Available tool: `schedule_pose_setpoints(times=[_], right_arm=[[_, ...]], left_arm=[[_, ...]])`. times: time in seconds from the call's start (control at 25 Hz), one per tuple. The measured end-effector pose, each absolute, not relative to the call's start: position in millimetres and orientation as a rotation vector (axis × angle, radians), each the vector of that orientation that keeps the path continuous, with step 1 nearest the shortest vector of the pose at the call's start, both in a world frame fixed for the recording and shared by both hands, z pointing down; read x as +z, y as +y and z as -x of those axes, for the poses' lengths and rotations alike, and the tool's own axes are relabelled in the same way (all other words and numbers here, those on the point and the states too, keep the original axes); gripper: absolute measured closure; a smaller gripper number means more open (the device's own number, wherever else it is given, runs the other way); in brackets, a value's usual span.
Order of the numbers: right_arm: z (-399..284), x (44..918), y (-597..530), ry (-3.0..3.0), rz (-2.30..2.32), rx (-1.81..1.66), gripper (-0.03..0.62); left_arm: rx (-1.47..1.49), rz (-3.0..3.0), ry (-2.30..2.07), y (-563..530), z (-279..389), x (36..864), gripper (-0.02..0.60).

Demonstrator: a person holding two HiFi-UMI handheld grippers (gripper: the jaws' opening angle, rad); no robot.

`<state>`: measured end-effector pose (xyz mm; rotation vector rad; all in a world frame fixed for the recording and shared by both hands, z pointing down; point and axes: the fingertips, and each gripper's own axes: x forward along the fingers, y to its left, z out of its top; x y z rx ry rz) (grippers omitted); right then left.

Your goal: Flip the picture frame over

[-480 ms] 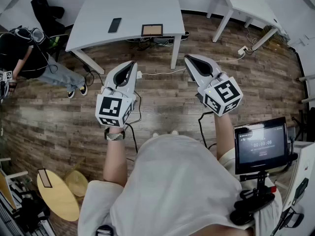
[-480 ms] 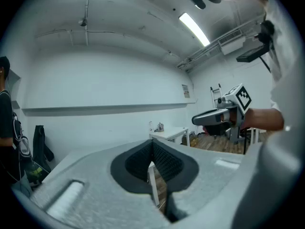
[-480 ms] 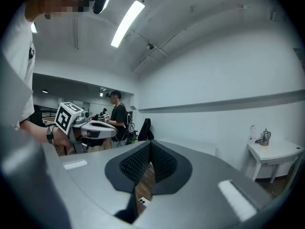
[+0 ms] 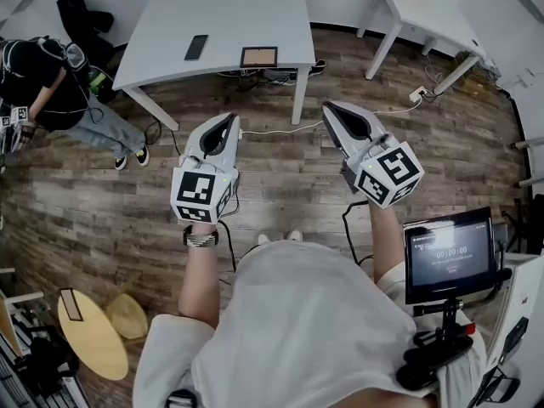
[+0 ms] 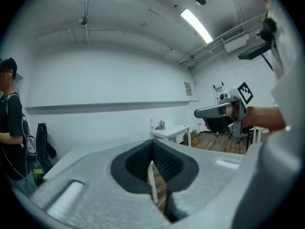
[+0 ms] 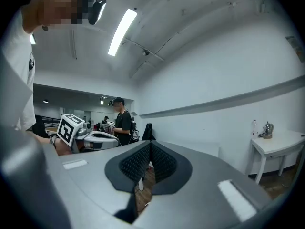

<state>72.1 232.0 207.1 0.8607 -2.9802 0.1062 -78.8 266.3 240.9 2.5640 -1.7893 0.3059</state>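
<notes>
The picture frame (image 4: pixel 258 56), dark-edged with a tan face, lies flat near the front edge of the white table (image 4: pixel 229 7) in the head view. Both grippers hang in the air over the wooden floor, well short of the table. My left gripper (image 4: pixel 227 120) is shut and empty, its pads meeting at the tip (image 5: pixel 152 147). To its right, my right gripper (image 4: pixel 331 108) points towards the table's right leg; its pads also meet (image 6: pixel 150 147) with nothing between them. Each gripper view shows the other gripper off to the side.
A black phone (image 4: pixel 196 47) lies on the table left of the frame. A second white table (image 4: pixel 425 11) stands at the back right. Cables (image 4: pixel 272 127) run over the floor under the table. A person (image 4: pixel 42 75) stands at the far left. A screen on a stand (image 4: pixel 450 252) is by my right side.
Both grippers have sunk a little in the picture and stay shut. The person at the left has shifted slightly. The frame has not moved.
</notes>
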Motion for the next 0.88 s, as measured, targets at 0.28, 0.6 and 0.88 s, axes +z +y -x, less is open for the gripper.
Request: schedule_pose_setpoints(times=[0.28,0.6,0.88], right_arm=[[-81,205,233,-2.979,-0.809,0.033,0.594],[-100,221,231,-2.982,-0.837,0.099,0.594],[-107,232,197,-2.949,-0.879,0.142,0.594]], left_arm=[[0.373,-2.539,-1.785,254,62,250,0.578],[0.368,-2.537,-1.780,244,50,255,0.579],[0.350,-2.491,-1.781,214,54,271,0.579]])
